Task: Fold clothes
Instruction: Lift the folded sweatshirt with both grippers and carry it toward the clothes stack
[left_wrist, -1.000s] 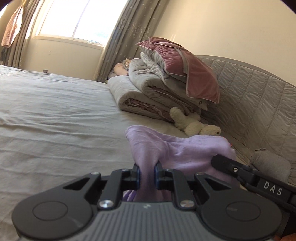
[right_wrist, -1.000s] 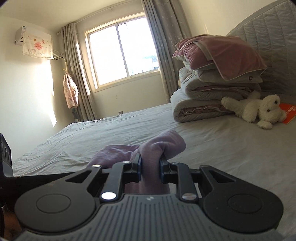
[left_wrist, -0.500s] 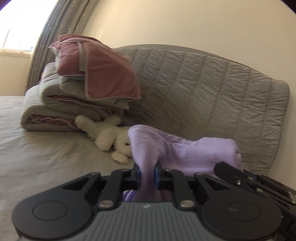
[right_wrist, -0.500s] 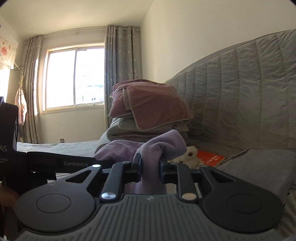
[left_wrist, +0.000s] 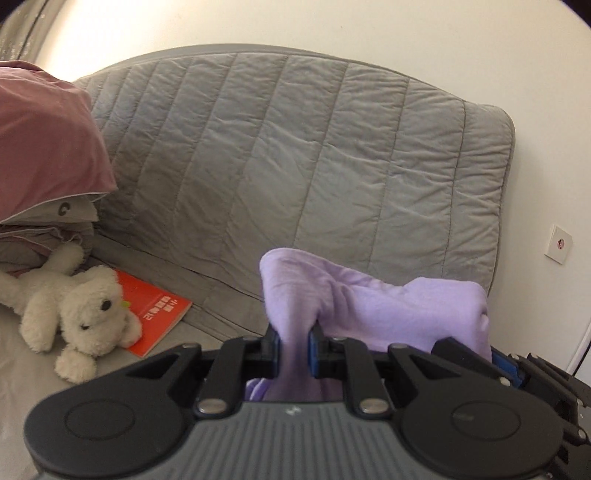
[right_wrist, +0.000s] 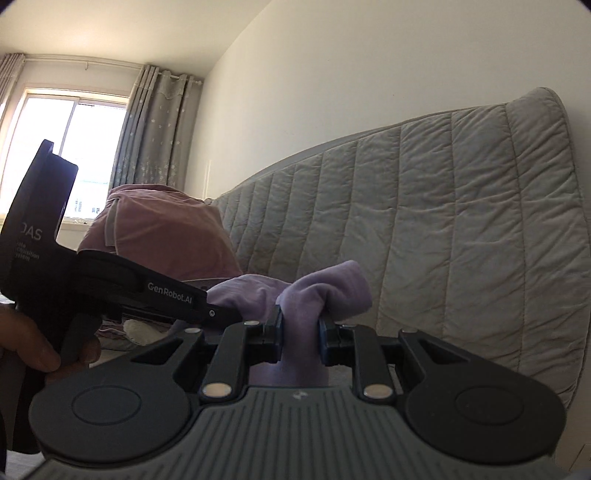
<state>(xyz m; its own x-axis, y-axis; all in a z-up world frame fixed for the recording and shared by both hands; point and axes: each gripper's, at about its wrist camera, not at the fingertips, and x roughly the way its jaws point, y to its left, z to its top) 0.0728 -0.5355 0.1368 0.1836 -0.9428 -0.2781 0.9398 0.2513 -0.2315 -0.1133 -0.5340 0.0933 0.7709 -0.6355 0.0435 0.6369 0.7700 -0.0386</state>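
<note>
Two grippers, left gripper (left_wrist: 293, 345) and right gripper (right_wrist: 300, 334), each clamp a bunched fold of the soft, light lilac garment (left_wrist: 373, 306), which sags between their jaws; grip hems.

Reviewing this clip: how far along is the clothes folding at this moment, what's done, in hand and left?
Done: nothing folded is in view. In hand: both grippers are clamped on the lilac garment, the left gripper and right gripper each pinching a bunched bit in its jaws, held up in front of the grey headboard. Left: laying it flat on the bed and making the folds; the cloth is bunched between the grippers.
</note>
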